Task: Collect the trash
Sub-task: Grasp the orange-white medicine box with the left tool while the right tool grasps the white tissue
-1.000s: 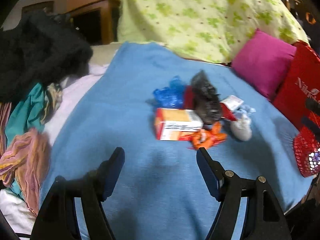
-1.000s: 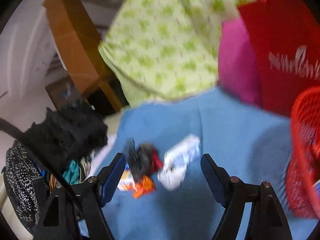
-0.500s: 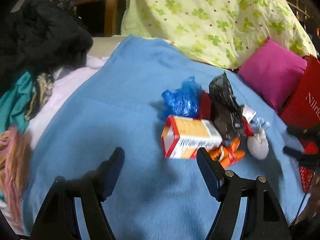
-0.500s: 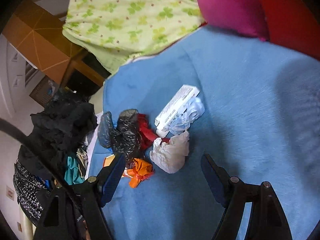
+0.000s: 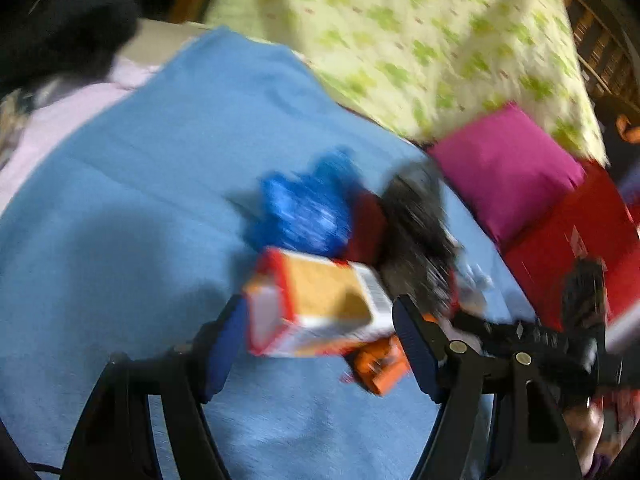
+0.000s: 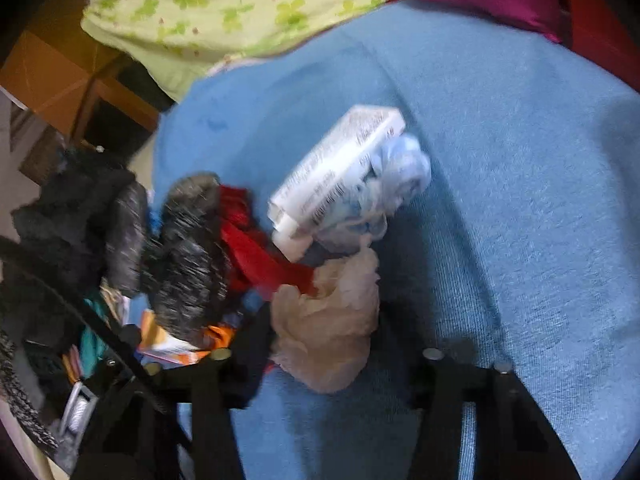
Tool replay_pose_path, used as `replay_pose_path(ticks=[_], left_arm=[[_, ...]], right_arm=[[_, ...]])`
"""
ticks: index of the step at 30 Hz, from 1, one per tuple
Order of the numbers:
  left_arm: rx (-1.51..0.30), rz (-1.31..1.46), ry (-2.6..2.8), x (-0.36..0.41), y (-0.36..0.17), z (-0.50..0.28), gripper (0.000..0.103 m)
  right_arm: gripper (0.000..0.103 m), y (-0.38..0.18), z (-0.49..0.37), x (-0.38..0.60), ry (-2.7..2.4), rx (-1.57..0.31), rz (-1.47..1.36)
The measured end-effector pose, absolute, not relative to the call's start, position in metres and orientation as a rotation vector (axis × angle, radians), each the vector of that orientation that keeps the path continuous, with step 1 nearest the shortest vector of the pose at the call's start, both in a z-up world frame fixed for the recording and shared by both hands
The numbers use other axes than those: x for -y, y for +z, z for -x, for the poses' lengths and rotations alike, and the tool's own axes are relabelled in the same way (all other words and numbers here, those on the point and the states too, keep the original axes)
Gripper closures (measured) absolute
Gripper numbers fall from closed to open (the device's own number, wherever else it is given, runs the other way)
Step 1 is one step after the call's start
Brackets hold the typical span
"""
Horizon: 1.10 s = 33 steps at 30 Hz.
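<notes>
A pile of trash lies on the blue blanket [image 5: 120,208]. In the left wrist view my left gripper [image 5: 320,340] is open, its fingers either side of an orange and white carton [image 5: 316,304]. Behind the carton lie a blue plastic bag [image 5: 308,204], a black crumpled bag [image 5: 420,224] and an orange wrapper [image 5: 380,364]. In the right wrist view my right gripper [image 6: 320,344] is open around a beige crumpled bag [image 6: 328,320]. A white box [image 6: 336,172], a pale blue wad [image 6: 396,176], a red wrapper [image 6: 252,240] and the black bag [image 6: 184,248] lie beyond it.
A pink cushion [image 5: 508,168] and a red bag [image 5: 568,232] sit at the right of the bed. A green-patterned quilt [image 5: 400,40] lies at the back. Dark clothes [image 6: 52,216] are heaped on the left. My right gripper's body [image 5: 560,332] shows in the left wrist view.
Both grippers have moved forward and down onto the pile. The carton now sits between my left fingers and the beige bag between my right fingers.
</notes>
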State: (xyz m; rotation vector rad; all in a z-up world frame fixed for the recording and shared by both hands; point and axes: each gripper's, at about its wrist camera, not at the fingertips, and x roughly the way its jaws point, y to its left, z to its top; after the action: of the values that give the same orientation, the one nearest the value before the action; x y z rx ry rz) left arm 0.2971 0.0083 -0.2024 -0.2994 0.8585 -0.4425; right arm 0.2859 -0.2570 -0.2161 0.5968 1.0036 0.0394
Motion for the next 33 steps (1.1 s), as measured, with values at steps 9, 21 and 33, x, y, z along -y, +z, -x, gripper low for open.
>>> replay_pose_path(ticks=[9, 21, 33], left_arm=[[-0.796, 0.148, -0.843, 0.032, -0.173, -0.241, 0.028], [-0.796, 0.041, -0.538, 0.022, -0.180, -0.245, 0.026], [-0.873, -0.065, -0.457, 0.038, -0.204, -0.249, 0.054]], right_arm=[[0.058, -0.218, -0.276, 0.275, 0.034, -1.016, -0.640], [0.058, -0.215, -0.265, 0.291, 0.039, -1.030, -0.628], [0.060, -0.206, -0.262, 0.283, 0.072, -0.995, -0.607]])
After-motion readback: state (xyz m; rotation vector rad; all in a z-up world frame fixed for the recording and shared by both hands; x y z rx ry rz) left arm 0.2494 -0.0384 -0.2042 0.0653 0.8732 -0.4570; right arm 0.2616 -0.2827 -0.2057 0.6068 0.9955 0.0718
